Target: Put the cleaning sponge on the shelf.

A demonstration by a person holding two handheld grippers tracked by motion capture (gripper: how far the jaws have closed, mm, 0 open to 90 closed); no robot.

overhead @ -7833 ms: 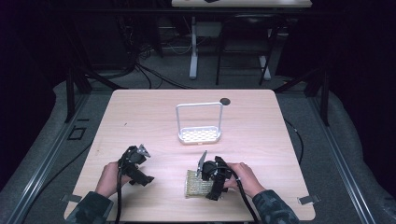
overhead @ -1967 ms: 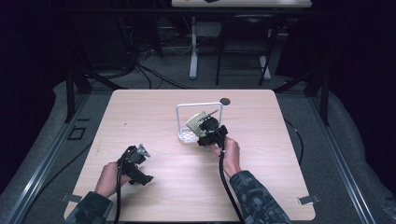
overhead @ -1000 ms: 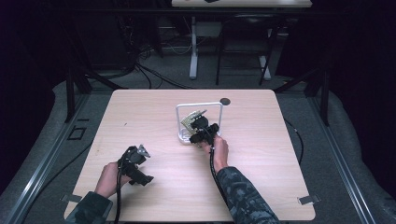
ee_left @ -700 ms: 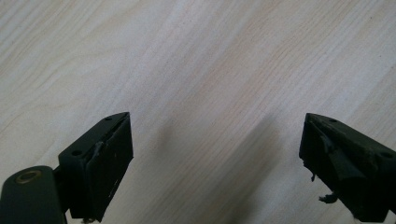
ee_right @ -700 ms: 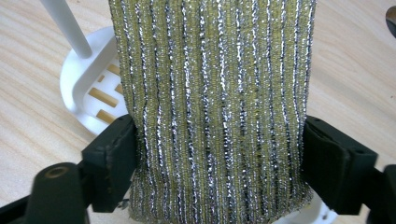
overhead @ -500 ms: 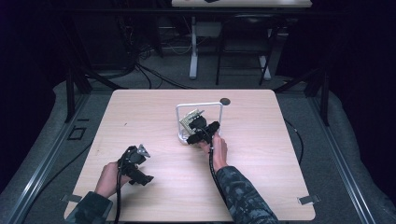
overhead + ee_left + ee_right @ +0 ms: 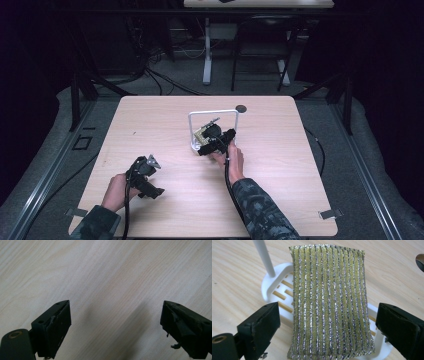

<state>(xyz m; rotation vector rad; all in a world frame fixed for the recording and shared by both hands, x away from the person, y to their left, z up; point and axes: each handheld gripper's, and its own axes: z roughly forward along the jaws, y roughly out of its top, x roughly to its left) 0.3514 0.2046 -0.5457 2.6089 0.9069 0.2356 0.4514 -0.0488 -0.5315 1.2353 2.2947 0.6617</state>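
Lying across the white slotted rack [image 7: 277, 291], the gold-and-silver scouring sponge [image 7: 329, 302] sits between the right gripper [image 7: 329, 332] fingers, which have just been spreading and stand clear of its sides. Near the rack, toward the desk [image 7: 165, 120] front edge, the left gripper [image 7: 116, 330] has its fingers spread wide over bare wood.

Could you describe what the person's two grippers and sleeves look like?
Both the left gripper and the right gripper are black, each with two blocky jaws whose pads look scuffed. A black cable trails back from each. The left carries a grey three-cornered plate on top. The sleeves are dark, the right sleeve camouflage-patterned.
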